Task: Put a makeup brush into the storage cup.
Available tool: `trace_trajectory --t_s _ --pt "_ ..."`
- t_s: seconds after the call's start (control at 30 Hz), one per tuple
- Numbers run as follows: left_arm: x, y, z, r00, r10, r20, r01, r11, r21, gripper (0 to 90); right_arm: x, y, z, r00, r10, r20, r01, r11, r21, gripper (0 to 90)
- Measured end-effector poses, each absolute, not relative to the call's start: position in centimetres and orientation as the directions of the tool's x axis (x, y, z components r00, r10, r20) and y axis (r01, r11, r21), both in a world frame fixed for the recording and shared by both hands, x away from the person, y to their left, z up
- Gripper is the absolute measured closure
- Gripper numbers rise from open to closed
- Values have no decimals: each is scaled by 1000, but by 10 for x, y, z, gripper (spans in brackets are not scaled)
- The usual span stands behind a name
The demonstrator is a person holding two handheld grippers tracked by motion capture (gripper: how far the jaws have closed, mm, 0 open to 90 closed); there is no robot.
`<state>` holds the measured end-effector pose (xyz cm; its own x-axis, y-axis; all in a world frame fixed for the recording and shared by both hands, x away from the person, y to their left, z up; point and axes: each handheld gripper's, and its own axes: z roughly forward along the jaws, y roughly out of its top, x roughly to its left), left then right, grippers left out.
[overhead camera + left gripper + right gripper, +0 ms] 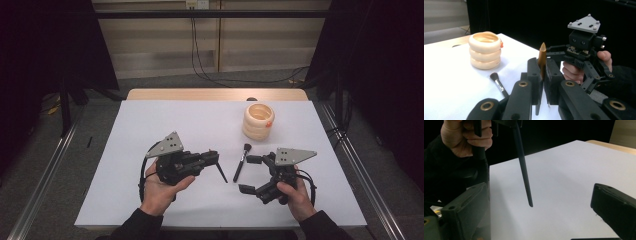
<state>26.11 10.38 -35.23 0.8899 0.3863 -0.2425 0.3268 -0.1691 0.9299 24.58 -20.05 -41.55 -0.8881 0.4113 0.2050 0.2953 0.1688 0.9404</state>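
My left gripper [213, 156] is shut on a thin brush [542, 58] with a gold pointed end and a long black handle [220, 172]. The gold end sticks up between its jaws. The handle slants down toward the table, its tip just above the white sheet. A second brush [241, 162], with a dark bristle head, lies flat between the two grippers. My right gripper [248, 174] is open with nothing between its jaws, just right of the lying brush. A cream ringed holder [258, 121] stands upright beyond them.
A white sheet [165, 120] covers the table, with a bare wooden strip [200, 94] at the far edge. Metal rails [357, 165] run along both sides. Cables [210, 75] lie on the floor behind the table.
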Motion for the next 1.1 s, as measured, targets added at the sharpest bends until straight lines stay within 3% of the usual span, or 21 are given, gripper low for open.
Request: trace_trajectory --t_s 0.27,0.67,1.0,1.1 --pt "263 98 -351 905 368 -214 316 -243 917 844 247 -201 -414 -882 421 210 306 174 936 83" --pt "264 83 -360 911 357 -209 329 -319 889 844 248 -194 -412 -909 357 213 301 210 930 158" --pt "262 70 -363 918 325 -226 332 -321 887 844 245 -190 -412 -917 338 210 298 231 926 331" --pt "261 65 -363 922 314 -229 329 -320 888 843 245 -189 -412 -921 326 213 298 234 925 427"
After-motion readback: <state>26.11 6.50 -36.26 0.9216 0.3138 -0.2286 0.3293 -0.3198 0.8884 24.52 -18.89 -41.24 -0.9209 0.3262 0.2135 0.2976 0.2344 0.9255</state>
